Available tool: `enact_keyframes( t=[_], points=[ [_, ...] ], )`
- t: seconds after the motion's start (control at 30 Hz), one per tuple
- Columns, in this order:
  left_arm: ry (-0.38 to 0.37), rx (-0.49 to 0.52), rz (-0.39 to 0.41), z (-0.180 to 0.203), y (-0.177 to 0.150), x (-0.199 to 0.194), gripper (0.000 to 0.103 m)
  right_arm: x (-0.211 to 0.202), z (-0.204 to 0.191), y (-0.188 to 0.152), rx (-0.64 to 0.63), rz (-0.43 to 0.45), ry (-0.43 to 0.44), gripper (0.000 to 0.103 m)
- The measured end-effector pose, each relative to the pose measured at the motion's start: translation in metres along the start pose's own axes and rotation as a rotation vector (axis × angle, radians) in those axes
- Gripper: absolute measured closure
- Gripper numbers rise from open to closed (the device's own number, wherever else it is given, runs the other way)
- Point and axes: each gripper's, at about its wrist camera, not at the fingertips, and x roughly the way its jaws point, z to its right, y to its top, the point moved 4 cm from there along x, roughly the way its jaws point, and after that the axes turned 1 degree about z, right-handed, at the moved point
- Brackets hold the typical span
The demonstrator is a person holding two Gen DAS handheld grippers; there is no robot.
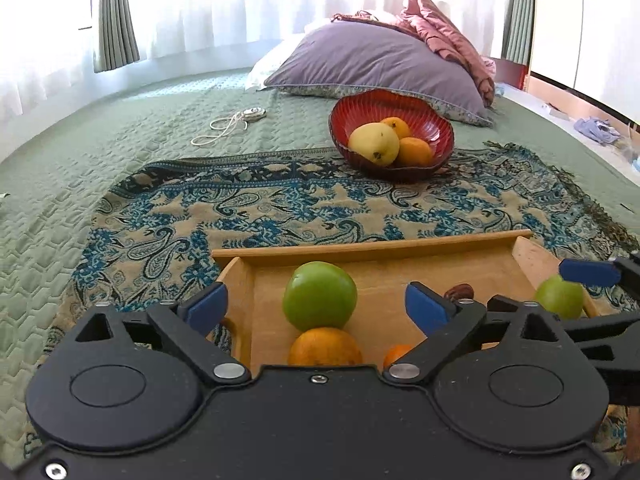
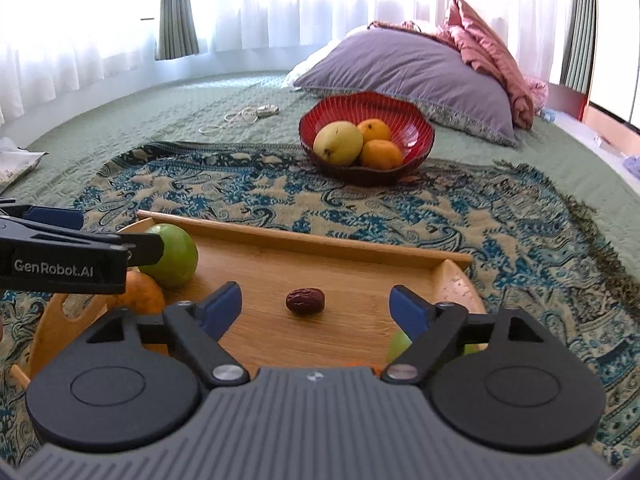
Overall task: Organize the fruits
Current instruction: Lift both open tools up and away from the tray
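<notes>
Wooden tray [image 2: 344, 240] holds two green apples [image 1: 319, 295], orange [image 1: 325, 347], date [image 2: 305, 301]. Both left gripper [image 1: 316, 306] and right gripper [image 2: 315, 306] are held wide open over tray, nothing gripped. Red bowl [image 2: 416, 120] with mango [image 2: 338, 143], two oranges is seen beyond tray.

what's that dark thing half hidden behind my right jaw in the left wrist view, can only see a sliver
observer: a wrinkled dark red date, lying alone on the bare middle of the wooden tray, touching no other fruit.
operator: is the right gripper holding anything, i only see one finger
observer: no, the right gripper has its jaws wide open, with nothing gripped.
operator: anything left of the shawl
observer: a crumpled pale packet lies on the green bedspread.
</notes>
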Motion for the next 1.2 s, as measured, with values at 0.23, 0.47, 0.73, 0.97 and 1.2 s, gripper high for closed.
enact_keyframes(
  t=[0.23, 0.47, 0.73, 0.97, 1.2],
  points=[
    [-0.007, 0.002, 0.026, 0.0, -0.009, -0.028, 0.001, -0.022, 0.0, -0.003, -0.028, 0.035, -0.012, 0.0],
    [-0.01, 0.017, 0.044, 0.003, -0.021, -0.049, 0.0, -0.037, 0.005, -0.012, -0.006, 0.041, -0.029, 0.0],
    [-0.025, 0.028, 0.068, 0.009, -0.038, -0.071, 0.0, -0.056, 0.012, -0.023, 0.008, 0.053, -0.036, 0.0],
    [-0.036, -0.001, 0.056, 0.01, -0.056, -0.085, 0.0, -0.072, 0.01, -0.036, -0.009, 0.068, -0.056, 0.0],
    [-0.025, -0.006, 0.066, 0.009, -0.075, -0.099, 0.0, -0.09, 0.007, -0.046, -0.026, 0.106, -0.07, 0.0]
  ],
)
